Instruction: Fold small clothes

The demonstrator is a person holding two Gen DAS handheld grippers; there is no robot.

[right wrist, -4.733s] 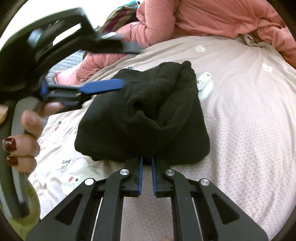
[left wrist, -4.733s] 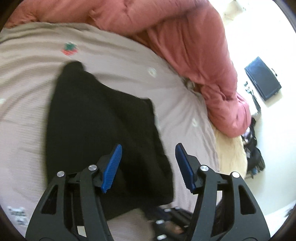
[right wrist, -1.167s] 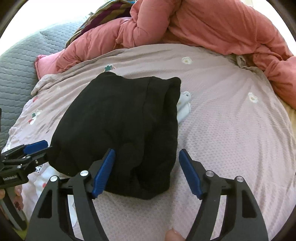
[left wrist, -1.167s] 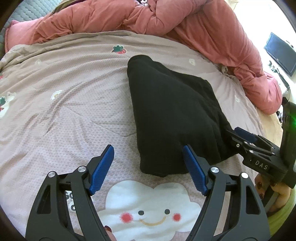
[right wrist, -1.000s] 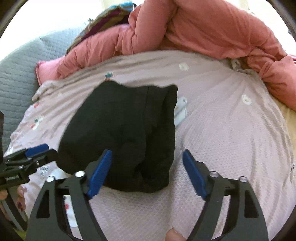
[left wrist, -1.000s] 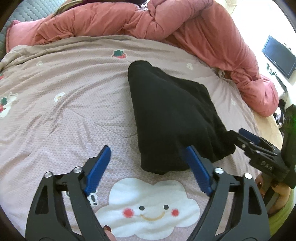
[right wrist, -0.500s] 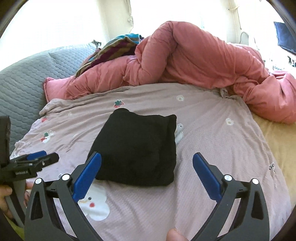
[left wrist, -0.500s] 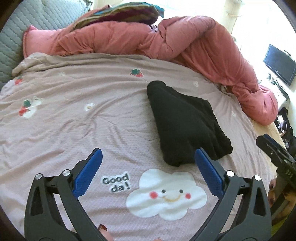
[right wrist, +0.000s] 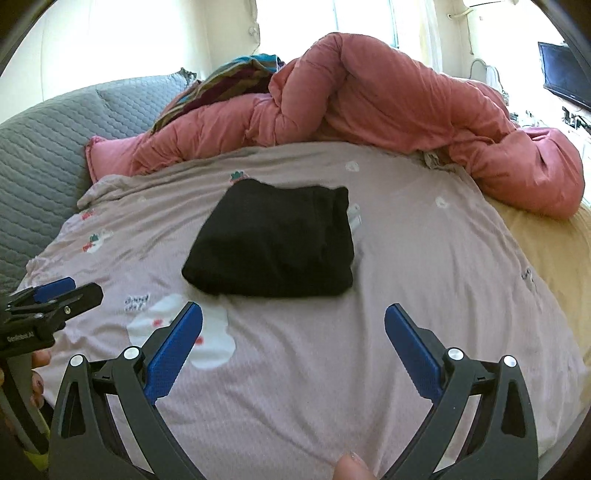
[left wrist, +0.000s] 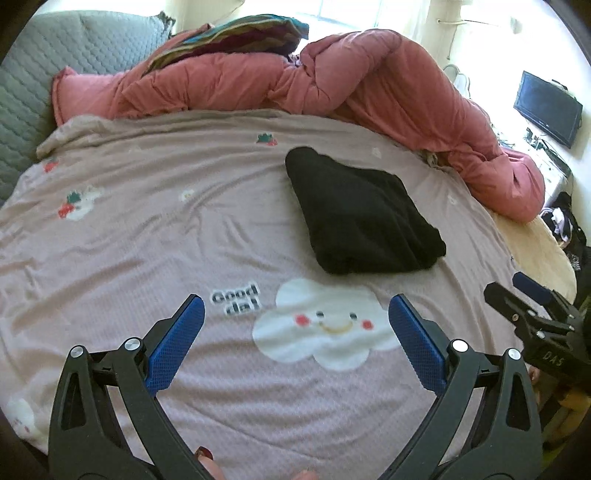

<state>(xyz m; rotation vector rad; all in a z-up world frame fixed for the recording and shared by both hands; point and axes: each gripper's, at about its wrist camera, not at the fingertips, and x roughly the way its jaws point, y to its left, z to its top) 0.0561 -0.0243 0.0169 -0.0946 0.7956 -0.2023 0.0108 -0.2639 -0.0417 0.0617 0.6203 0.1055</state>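
A folded black garment [left wrist: 358,218] [right wrist: 277,243] lies flat on the mauve printed bed sheet [left wrist: 147,229] [right wrist: 424,258]. My left gripper [left wrist: 295,314] hangs open well short of it, above a white cloud print [left wrist: 325,328], with nothing between its blue pads. Open and empty too, my right gripper [right wrist: 293,321] hovers over the sheet on the near side of the garment. Each gripper shows at the edge of the other's view: the right gripper [left wrist: 532,306] at the right, the left gripper [right wrist: 51,295] at the left.
A rumpled pink duvet [left wrist: 332,85] [right wrist: 369,107] runs along the far side of the bed. Behind it are a striped pillow [left wrist: 236,35] and a grey quilted headboard [right wrist: 48,147]. A dark screen [left wrist: 546,107] stands at the right. A tan sheet [right wrist: 546,258] covers the right edge.
Both grippers have drawn back from the black garment and opened wider. The garment stays folded on the sheet and looks smaller and farther away.
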